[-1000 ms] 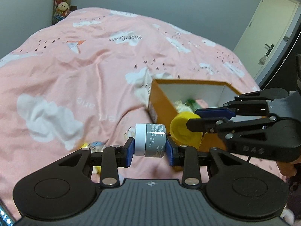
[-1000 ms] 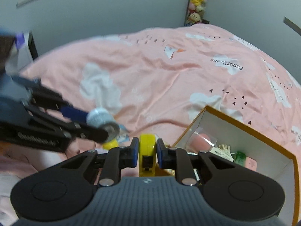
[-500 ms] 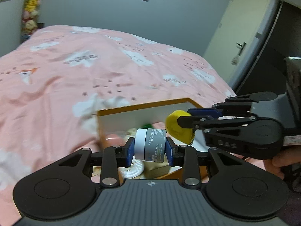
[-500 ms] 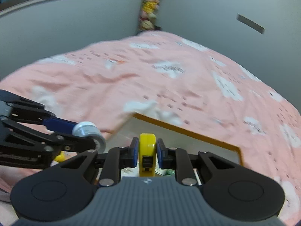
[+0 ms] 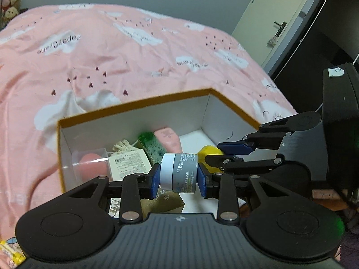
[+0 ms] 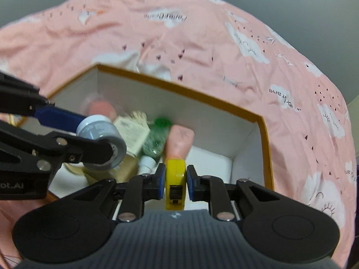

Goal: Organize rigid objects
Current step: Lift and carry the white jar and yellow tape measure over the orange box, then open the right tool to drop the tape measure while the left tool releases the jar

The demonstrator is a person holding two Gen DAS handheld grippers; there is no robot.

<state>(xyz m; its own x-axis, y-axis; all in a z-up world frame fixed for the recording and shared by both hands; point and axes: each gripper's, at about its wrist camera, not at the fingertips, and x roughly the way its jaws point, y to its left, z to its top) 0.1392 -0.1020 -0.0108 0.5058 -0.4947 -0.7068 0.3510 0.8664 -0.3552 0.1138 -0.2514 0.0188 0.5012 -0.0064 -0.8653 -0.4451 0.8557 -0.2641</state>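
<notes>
My left gripper (image 5: 178, 177) is shut on a small grey jar with a white lid (image 5: 179, 171) and holds it over the open orange box (image 5: 134, 106) on the bed. My right gripper (image 6: 175, 180) is shut on a yellow tape measure (image 6: 175, 179), also above the box (image 6: 179, 89). The jar also shows in the right wrist view (image 6: 101, 134), and the tape measure in the left wrist view (image 5: 209, 153). The two grippers are side by side, left one to the left.
The box holds a clear case with a pink sponge (image 5: 92, 163), a labelled white carton (image 5: 129, 163), a green bottle (image 5: 151, 145), a pink item (image 5: 168, 137) and a cloth pouch (image 5: 122, 146). Pink cloud-print bedding (image 5: 112, 44) surrounds it. A door (image 5: 276, 18) is at right.
Both grippers have moved from beside the box to above its open top, each still holding its object. The box interior now fills both views.
</notes>
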